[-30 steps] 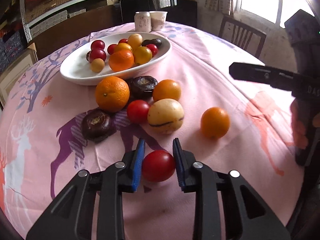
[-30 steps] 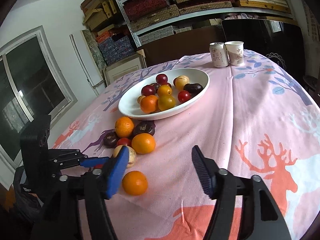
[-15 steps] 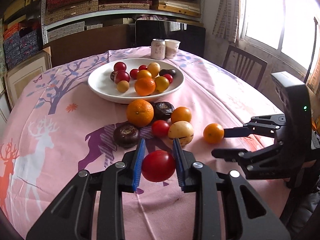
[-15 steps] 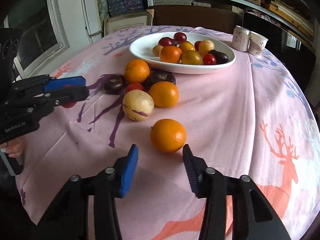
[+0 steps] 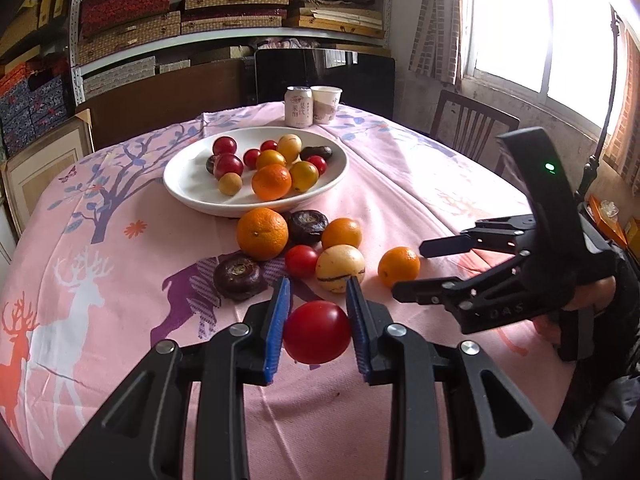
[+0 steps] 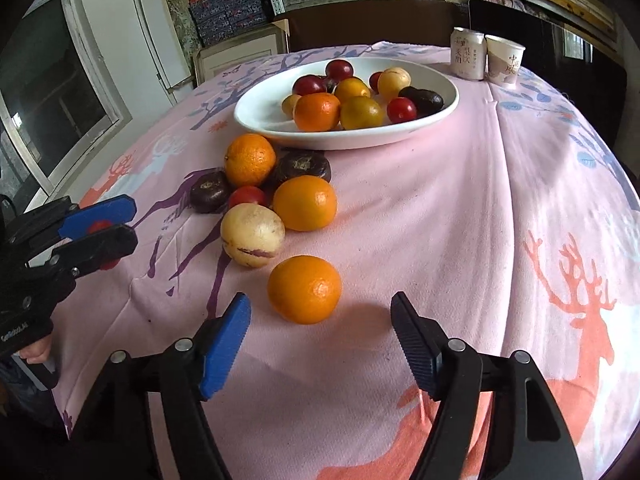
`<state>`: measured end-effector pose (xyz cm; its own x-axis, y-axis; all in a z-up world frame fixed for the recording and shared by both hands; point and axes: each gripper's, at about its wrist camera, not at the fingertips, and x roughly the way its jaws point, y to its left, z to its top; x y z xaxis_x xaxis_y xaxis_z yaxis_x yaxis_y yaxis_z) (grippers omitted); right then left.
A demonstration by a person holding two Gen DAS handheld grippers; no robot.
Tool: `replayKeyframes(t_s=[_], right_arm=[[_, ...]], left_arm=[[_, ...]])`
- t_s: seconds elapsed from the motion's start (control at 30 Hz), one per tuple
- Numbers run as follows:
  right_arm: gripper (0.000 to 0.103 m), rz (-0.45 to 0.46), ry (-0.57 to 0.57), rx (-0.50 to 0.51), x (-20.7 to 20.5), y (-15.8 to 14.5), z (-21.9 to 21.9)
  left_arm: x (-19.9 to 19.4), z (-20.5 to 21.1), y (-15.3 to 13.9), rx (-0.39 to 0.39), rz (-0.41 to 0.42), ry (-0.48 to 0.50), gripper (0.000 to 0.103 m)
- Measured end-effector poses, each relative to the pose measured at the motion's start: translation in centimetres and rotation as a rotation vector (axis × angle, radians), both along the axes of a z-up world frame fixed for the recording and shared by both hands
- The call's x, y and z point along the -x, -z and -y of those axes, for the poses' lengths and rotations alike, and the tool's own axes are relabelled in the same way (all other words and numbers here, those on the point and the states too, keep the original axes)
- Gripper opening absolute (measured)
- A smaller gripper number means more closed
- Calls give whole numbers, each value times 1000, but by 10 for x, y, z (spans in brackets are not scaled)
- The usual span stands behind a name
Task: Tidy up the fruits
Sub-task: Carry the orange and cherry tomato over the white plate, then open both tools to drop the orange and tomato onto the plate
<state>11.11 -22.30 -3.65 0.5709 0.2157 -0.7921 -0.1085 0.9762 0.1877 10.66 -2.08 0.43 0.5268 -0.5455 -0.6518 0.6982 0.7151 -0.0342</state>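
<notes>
step: carrying to bowl (image 5: 338, 176) | left gripper (image 5: 317, 322) clamped on red tomato (image 5: 317, 332), lifted off tablecloth (image 5: 120, 264) | right gripper (image 6: 320, 336) spread wide near loose orange (image 6: 305, 289) | next: drop tomato in bowl, close on orange

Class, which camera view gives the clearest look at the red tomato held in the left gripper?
The left wrist view: the red tomato sits large between the left gripper pads. In the right wrist view only red slivers show behind those fingers.
</notes>
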Motion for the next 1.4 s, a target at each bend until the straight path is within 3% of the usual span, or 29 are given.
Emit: replayKeyframes(t_s=[0.1,0.17,0.3,0.4,0.57,0.63,0.7,0.83,0.93,1.13,1.23,1.27,1.3,1.33,1.37,1.4], right_arm=[[69,19,-7,-35,-3,-3,2],[37,15,-17,0,-4,-2,-5],[37,44,-26,118,4,-6,-22],[37,129,35,149,11,-19,-16],[37,246,71,116,-1,-59,10],[37,259,48,40,-17,-73,17],[37,270,8,-10,-34,-84,16],[37,305,7,44,-78,-98,16],[37,248,20,-48,-112,-93,32],[37,211,36,3,-151,-67,39],[42,190,19,-9,-160,-56,42],[75,189,-7,-33,-162,-55,43],[91,183,-23,-45,-163,-55,44],[98,192,-9,-31,-160,-57,46],[98,223,2,-27,-153,-62,51],[98,243,3,-26,-147,-68,56]], left_arm=[[1,3,3,-21,-3,14,29],[3,5,4,-25,-4,31,29],[6,7,5,-30,-1,50,29],[4,6,3,-25,7,30,29],[-9,12,-21,-57,67,-22,29],[-22,23,-31,-118,120,-56,29],[-39,32,-38,-136,118,-87,29],[-83,42,-49,-91,96,-172,29],[-110,49,-45,-55,97,-198,29],[-172,54,-16,-27,-57,-265,29],[-178,60,-11,-49,-22,-294,29],[-180,62,-10,-47,-25,-318,31],[-181,61,-10,-36,-35,-362,52],[-182,59,-10,-19,-40,-388,72],[-182,55,-11,-8,-32,-429,99],[-180,49,-14,6,-13,-464,98]])
